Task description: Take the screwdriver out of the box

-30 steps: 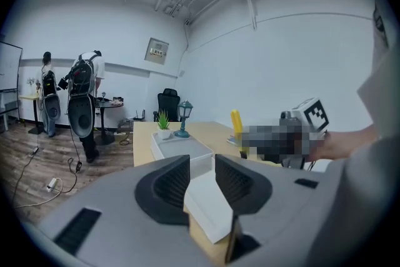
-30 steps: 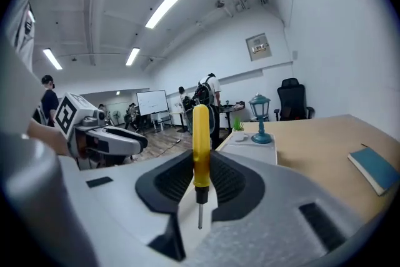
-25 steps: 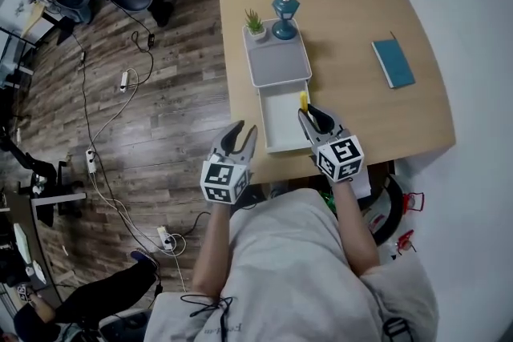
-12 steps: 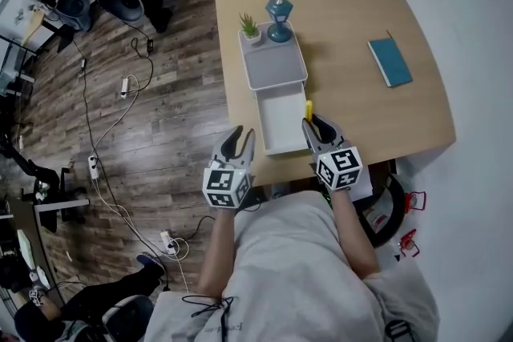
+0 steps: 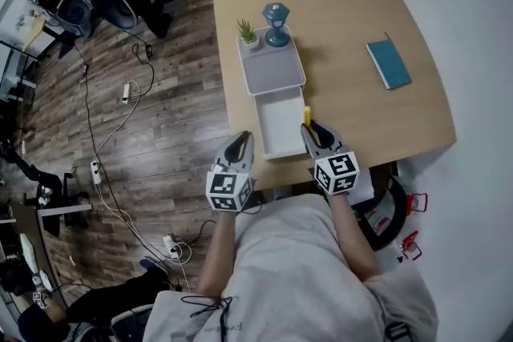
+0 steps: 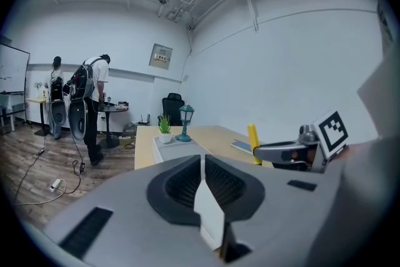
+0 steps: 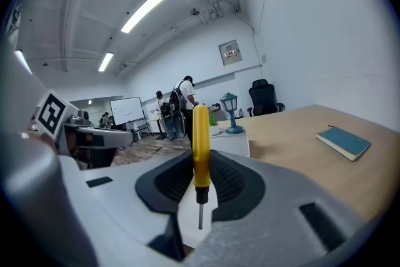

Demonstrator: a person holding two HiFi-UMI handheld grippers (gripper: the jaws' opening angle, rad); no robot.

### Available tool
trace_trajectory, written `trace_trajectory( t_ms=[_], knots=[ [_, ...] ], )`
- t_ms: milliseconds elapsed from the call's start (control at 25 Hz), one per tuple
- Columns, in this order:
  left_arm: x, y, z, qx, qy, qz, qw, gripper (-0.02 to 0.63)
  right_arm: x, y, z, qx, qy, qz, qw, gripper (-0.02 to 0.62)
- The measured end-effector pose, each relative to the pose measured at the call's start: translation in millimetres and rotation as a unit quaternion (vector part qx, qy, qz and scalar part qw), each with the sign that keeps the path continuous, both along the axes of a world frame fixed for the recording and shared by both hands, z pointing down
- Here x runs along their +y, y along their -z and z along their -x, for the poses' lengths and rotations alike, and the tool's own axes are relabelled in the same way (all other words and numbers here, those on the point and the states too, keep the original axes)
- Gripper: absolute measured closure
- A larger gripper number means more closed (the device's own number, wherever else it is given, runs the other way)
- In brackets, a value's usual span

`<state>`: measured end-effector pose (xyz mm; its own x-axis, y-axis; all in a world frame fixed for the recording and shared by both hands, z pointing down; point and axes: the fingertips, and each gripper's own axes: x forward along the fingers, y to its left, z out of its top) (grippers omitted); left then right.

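The yellow-handled screwdriver [image 7: 200, 147] stands upright between the jaws of my right gripper [image 7: 200, 162], which is shut on its handle with the metal tip pointing down. In the head view the right gripper [image 5: 313, 130] holds the screwdriver [image 5: 306, 116] just right of the open white box [image 5: 280, 142], near the table's front edge. My left gripper [image 5: 240, 146] hovers off the table's front left edge beside the box. Its jaws are closing, nearly together, with nothing between them. From the left gripper [image 6: 202, 162] view, the screwdriver [image 6: 253, 142] shows at the right.
The box's grey lid [image 5: 272, 72] lies open behind it, with a small potted plant [image 5: 246, 33] and a blue lamp [image 5: 276, 22] at its far end. A teal notebook [image 5: 389, 64] lies at the right. Cables [image 5: 120, 104] run over the wood floor.
The left gripper's jaws have come together from wide open. The right gripper with the screwdriver has barely shifted.
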<state>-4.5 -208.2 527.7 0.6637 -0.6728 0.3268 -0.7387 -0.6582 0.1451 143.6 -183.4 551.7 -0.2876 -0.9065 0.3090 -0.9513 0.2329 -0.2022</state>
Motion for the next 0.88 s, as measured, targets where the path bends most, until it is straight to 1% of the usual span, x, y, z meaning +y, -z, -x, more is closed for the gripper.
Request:
trace_trajectory(
  t_ms=[120, 280, 520, 720, 880],
  knots=[
    [0, 0, -5, -0.003, -0.007, -0.002, 1.0, 0.599, 1, -1, -3, 0.002, -0.002, 0.0, 1.0, 0.509],
    [-1, -3, -11, -0.014, -0.013, -0.002, 0.9998, 0.6, 0, 2, -7, 0.004, -0.006, -0.002, 1.0, 0.509],
    [-2, -5, -11, -0.015, -0.019, 0.005, 0.9997, 0.601, -1, -1, -6, -0.004, -0.005, 0.0, 1.0, 0.509],
    [-4, -3, -11, -0.003, -0.018, 0.001, 0.9998, 0.601, -4, 1, -3, -0.008, -0.001, -0.004, 1.0, 0.511],
    [-1, -1, -15, 0.002, -0.027, -0.002, 0.9996, 0.601, -3, 6, -2, -0.012, -0.001, -0.006, 1.0, 0.509]
  ],
)
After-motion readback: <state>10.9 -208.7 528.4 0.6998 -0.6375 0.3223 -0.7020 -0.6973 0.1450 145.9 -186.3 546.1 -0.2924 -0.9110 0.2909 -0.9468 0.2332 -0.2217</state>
